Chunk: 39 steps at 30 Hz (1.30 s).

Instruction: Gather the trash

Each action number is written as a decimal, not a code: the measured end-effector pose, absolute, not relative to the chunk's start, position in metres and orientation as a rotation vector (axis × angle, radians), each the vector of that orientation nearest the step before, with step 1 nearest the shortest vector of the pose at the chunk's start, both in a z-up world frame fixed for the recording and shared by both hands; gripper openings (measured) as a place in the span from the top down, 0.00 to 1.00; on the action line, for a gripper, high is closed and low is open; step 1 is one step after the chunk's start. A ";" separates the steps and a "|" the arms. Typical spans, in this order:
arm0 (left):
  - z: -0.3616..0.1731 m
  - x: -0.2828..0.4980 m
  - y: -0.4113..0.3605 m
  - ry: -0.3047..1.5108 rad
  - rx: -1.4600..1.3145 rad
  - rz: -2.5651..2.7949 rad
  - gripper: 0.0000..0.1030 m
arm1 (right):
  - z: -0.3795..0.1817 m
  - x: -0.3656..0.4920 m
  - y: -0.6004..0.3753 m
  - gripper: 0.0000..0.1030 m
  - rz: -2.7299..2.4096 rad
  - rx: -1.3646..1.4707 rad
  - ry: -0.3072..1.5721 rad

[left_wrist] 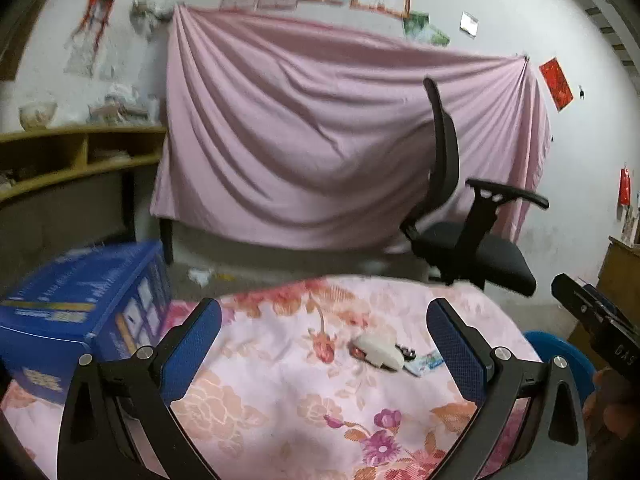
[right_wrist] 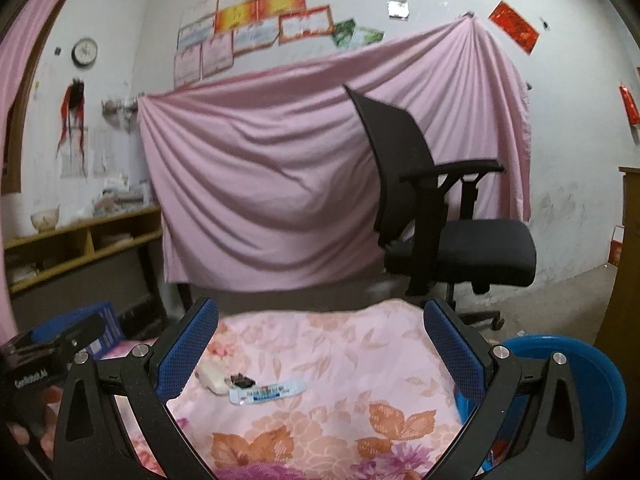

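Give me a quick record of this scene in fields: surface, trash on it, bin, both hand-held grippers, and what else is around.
surface: floral cloth
trash: white crumpled piece, small black item, flat printed wrapper, lying close together on the cloth
bin: blue basin, at the cloth's right edge
left hand-held gripper: open, empty, above the cloth
right hand-held gripper: open, empty
nearby: blue box on the left, black office chair, pink sheet behind

blue basin (right_wrist: 592,392) cut off at edge.
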<state>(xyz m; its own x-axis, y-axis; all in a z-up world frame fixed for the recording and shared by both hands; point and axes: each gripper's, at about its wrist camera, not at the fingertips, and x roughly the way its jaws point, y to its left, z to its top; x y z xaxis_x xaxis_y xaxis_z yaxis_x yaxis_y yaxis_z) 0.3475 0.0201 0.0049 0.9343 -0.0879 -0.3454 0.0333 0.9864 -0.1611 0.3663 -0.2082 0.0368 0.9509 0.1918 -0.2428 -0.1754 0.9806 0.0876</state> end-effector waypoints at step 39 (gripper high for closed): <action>-0.046 0.465 0.003 0.842 -0.347 -0.281 0.69 | -0.038 0.471 -0.168 0.76 0.415 -0.010 0.940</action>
